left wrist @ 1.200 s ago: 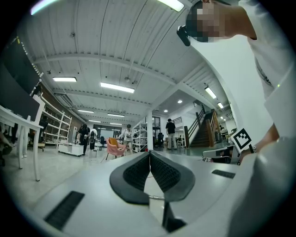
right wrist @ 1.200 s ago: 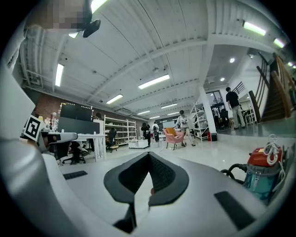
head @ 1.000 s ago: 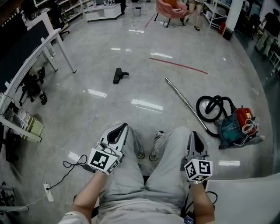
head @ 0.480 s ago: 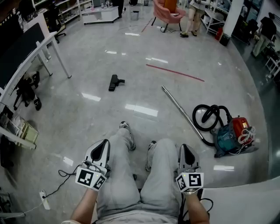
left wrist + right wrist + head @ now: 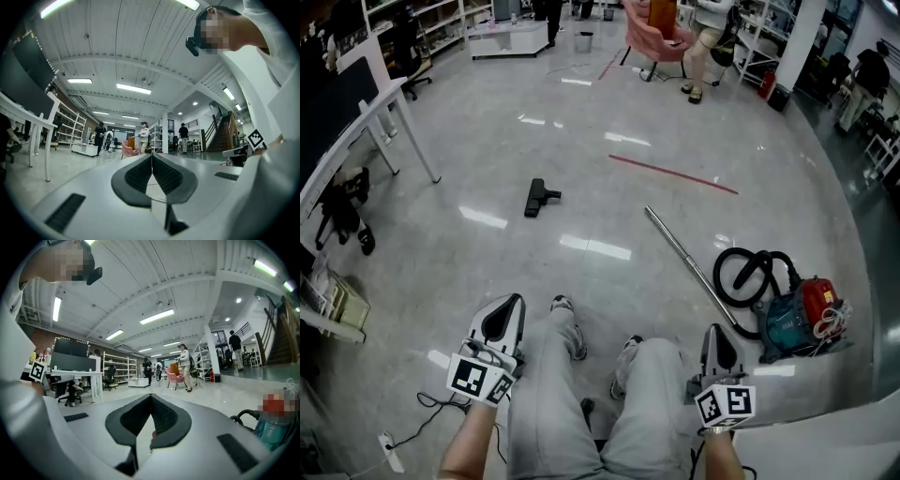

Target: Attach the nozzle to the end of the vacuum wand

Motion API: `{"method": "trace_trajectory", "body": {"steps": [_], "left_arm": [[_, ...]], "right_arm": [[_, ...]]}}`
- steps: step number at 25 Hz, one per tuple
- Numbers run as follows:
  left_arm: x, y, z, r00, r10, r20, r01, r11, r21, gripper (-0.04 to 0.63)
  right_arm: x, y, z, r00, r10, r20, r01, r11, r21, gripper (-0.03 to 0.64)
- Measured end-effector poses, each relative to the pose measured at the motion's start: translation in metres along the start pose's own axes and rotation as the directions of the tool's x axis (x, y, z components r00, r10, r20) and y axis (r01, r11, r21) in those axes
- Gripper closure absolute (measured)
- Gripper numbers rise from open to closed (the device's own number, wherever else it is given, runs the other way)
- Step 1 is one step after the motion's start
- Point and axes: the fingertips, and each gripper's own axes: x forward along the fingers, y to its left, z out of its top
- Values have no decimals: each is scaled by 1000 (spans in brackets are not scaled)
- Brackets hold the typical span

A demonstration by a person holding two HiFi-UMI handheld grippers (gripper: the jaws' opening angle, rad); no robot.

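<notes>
Left tongs (image 5: 514, 305), right tongs (image 5: 716, 330) shut; nozzle (image 5: 536, 197) distant.

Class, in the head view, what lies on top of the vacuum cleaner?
A white cord lies bundled on the red end of the vacuum cleaner; the black hose coils beside it. Where the hose joins is hidden.

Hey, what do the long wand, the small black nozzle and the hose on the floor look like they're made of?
Wand: probably polished metal; it is straight and silvery with a bright sheen.
Nozzle: likely matte black plastic, dark with no glare, though too small to be sure.
Hose: looks like flexible black plastic or rubber, since it lies in a curled loop.
</notes>
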Motion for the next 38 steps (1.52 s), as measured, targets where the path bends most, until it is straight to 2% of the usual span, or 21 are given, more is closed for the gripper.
{"method": "trace_trajectory", "body": {"steps": [3,6,12,17,20,32,38], "left_arm": [[15,21,-9,1000,18,-10,-19,1000,-22,583],[29,30,-13,1000,4,-26,-4,1000,-8,583],[57,49,-4,1000,-25,-17,26,1000,12,583],[67,77,-12,999,-19,-39,22,997,69,583],[72,95,-20,998,2,-63,2,998,69,583],[168,102,-14,983,-118,-139,144,971,193,583],[211,106,-18,980,-127,-155,159,964,214,583]], "right_arm": [[22,-9,1,1000,-28,-6,28,1000,8,614],[40,-7,0,999,-32,-23,32,999,14,614],[73,5,3,997,-37,-61,33,997,-67,614],[102,7,8,998,0,-58,-3,998,-58,614],[121,2,2,996,18,-89,-22,999,-40,612],[203,-3,0,974,132,-182,-150,985,-89,612],[238,-22,-1,965,146,-216,-175,977,-121,612]]}}
